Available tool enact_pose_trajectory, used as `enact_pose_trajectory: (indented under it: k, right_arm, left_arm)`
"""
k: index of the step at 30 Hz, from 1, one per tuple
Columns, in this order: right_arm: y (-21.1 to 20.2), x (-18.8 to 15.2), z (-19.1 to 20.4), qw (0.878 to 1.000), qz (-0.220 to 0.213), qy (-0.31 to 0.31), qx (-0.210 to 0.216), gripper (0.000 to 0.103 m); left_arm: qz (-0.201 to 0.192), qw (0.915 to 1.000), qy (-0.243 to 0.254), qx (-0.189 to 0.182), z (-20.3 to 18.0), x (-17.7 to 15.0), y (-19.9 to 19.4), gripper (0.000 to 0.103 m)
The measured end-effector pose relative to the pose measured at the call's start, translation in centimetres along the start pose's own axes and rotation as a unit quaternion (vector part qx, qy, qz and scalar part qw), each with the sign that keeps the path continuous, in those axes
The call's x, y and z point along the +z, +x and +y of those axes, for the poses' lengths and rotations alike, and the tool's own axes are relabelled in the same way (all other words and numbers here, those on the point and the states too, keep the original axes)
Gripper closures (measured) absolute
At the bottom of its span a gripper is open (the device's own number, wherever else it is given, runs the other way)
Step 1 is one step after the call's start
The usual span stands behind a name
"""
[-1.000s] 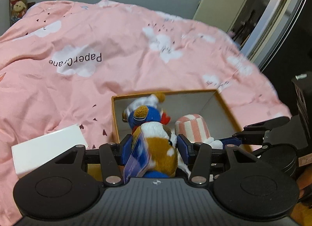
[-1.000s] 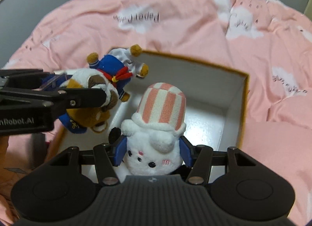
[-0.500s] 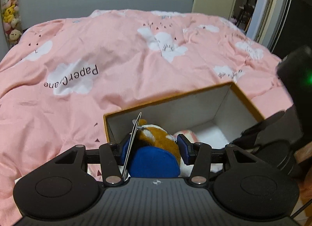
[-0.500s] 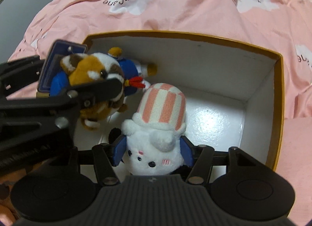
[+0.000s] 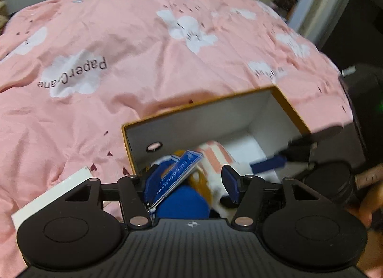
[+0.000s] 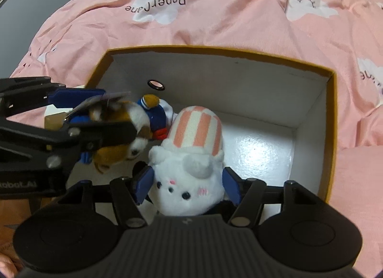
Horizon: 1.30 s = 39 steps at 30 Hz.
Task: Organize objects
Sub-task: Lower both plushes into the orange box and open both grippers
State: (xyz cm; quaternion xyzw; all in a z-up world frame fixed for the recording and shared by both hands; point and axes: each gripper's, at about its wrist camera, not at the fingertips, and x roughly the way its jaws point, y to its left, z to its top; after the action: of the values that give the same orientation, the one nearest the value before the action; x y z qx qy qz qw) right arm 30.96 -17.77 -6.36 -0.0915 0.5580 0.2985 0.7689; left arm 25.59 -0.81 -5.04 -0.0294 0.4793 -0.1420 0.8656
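A pink cloud-print duvet (image 6: 239,14) covers the bed. On it sits an open orange-rimmed cardboard box (image 6: 331,134), white inside. The right gripper (image 6: 185,182) has just been opening; its jaws stand spread around the white plush with a striped hat (image 6: 191,158), lying near the box's near wall. The left gripper (image 5: 189,182), also just opening, stands spread around the brown-and-white sailor plush (image 6: 134,119) at the box's left.

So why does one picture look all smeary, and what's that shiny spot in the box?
Left wrist view: motion blur smears the box and brown plush. Right wrist view: sharper, with white light glare on the box's glossy floor beside the white plush; fisheye bends the pink duvet.
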Motion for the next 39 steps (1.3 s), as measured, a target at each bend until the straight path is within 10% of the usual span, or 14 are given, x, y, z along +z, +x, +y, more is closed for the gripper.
enact_pose_trajectory:
  k: [8, 17, 33, 39]
  right_arm:
    - [-1.0, -1.1, 1.3, 0.999, -0.003, -0.047, -0.012, 0.031]
    - [-1.0, -2.6, 2.3, 0.996, -0.003, -0.082, -0.030, 0.034]
    - [0.7, -2.2, 3.9, 0.970, 0.011, -0.220, -0.105, 0.031]
    - [0.9, -2.4, 3.9, 0.963, 0.015, -0.248, -0.101, 0.045]
  left_arm:
    - [0.062, 0.9913, 0.115, 0.008, -2.0, -0.8, -1.1, 0.057]
    - [0.091, 0.9942, 0.045, 0.036, -2.7, -1.6, 1.4, 0.073]
    - [0.116, 0.9786, 0.145, 0.090, -4.8, -1.4, 3.6, 0.074]
    - [0.100, 0.9822, 0.139, 0.077, -4.6, -1.5, 3.8, 0.077]
